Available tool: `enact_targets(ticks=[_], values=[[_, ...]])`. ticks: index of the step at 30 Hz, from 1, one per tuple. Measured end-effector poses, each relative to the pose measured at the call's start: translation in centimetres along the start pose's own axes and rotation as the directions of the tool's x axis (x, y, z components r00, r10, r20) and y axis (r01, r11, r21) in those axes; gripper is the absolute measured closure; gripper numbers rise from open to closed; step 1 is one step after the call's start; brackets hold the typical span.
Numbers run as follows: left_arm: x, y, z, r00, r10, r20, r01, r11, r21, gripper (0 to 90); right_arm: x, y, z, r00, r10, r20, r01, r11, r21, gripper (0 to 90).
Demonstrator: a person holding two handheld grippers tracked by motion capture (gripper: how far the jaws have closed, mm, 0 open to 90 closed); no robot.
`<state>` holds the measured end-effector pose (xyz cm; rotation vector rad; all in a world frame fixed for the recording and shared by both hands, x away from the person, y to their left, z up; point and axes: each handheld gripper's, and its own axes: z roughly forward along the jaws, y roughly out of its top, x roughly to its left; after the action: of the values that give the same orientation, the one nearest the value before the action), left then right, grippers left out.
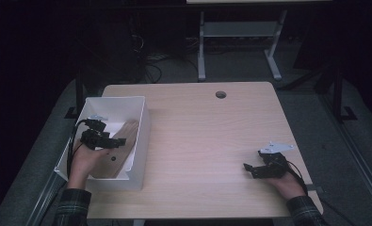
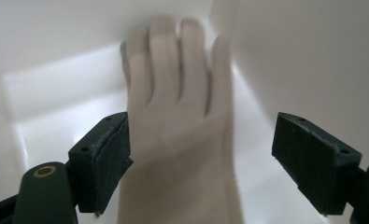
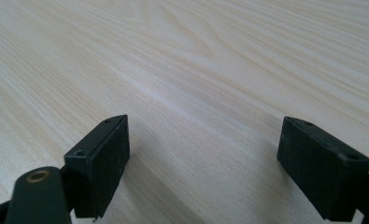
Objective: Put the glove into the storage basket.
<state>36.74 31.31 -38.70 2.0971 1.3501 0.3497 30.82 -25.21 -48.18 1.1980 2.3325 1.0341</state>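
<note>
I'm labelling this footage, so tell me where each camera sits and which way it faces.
High view: fixed above the person's side, looking forward and down on the wooden table; both forearms enter from below, left gripper in the white bin, right gripper on the table.
Left gripper view: rides that gripper, looks into the bin at a pale rubber glove between its open fingers.
Right gripper view: rides that gripper, faces bare tabletop between open fingers.
Shared: the glove and bin show in the high and left gripper views.
</note>
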Motion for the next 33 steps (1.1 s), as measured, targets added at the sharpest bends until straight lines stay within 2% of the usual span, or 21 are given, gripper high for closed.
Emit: enact_targets(ticks=[6,7,12,13,15,21,26,33], values=[[-1.9,2.3,-2.1,0.9989,0.034,0.032,-0.032,0.9970,-0.070,19.0,0.0,0.0,0.0,1.0000,0.000,0.000,0.000,1.0000,0.000,16.4],[-2.4,2.8,-2.5,0.9981,0.036,0.051,-0.031,0.9958,-0.086,19.0,0.0,0.0,0.0,1.0000,0.000,0.000,0.000,1.0000,0.000,16.4],[-4.2,4.5,-3.6,0.9923,0.083,0.092,-0.071,0.9899,-0.122,19.0,0.0,0.0,0.0,1.0000,0.003,-0.001,-0.003,1.0000,0.001,16.4],[-4.6,4.8,-3.7,0.9909,0.082,0.107,-0.067,0.9888,-0.134,19.0,0.0,0.0,0.0,1.0000,0.000,-0.001,0.000,1.0000,-0.001,16.4],[-5.2,5.3,-3.9,0.9889,0.095,0.114,-0.079,0.9872,-0.139,19.0,0.0,0.0,0.0,1.0000,0.000,0.000,0.000,1.0000,0.000,16.4],[-7.7,6.5,-3.9,0.9767,0.140,0.163,-0.112,0.9793,-0.169,19.0,0.0,0.0,0.0,1.0000,-0.001,0.000,0.001,1.0000,-0.001,16.4],[-9.5,7.2,-3.5,0.9702,0.163,0.179,-0.131,0.9750,-0.180,19.1,0.0,0.0,0.0,1.0000,-0.002,-0.001,0.002,1.0000,-0.001,16.4],[-12.5,8.0,-2.2,0.9545,0.199,0.222,-0.161,0.9704,-0.180,19.1,0.0,0.0,0.0,1.0000,-0.002,-0.002,0.002,1.0000,-0.001,16.4]])
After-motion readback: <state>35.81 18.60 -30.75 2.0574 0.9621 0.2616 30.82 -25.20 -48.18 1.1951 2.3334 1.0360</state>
